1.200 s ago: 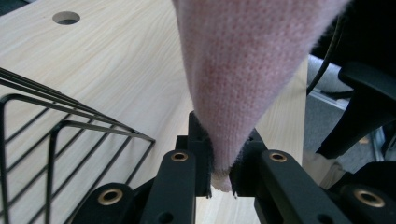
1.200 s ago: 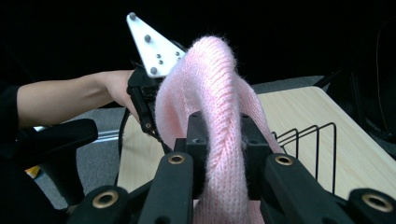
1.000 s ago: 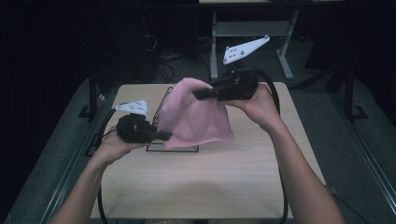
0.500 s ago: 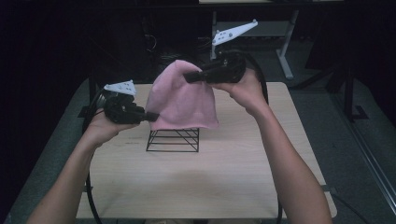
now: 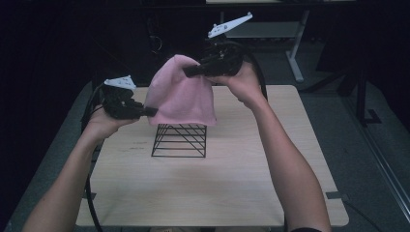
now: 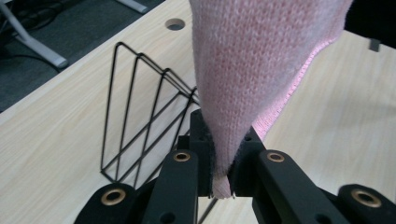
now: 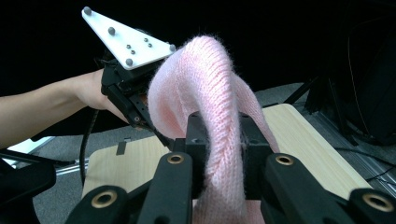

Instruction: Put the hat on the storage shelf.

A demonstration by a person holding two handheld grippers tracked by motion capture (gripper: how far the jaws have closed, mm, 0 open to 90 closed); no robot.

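Pink knit beanie [image 5: 181, 94] now hangs clear above the black wire rack [image 5: 179, 140], where a second ago it still draped low over it. The left gripper [image 5: 147, 111] pinches the hem at nine o'clock, jaws pressed on the knit, and the right gripper [image 5: 191, 71] pinches a fold near the crown at one o'clock. Both have risen off the worktop [image 5: 241, 179]. Judging by that, the lift-off is done and the beanie is free to be carried elsewhere.
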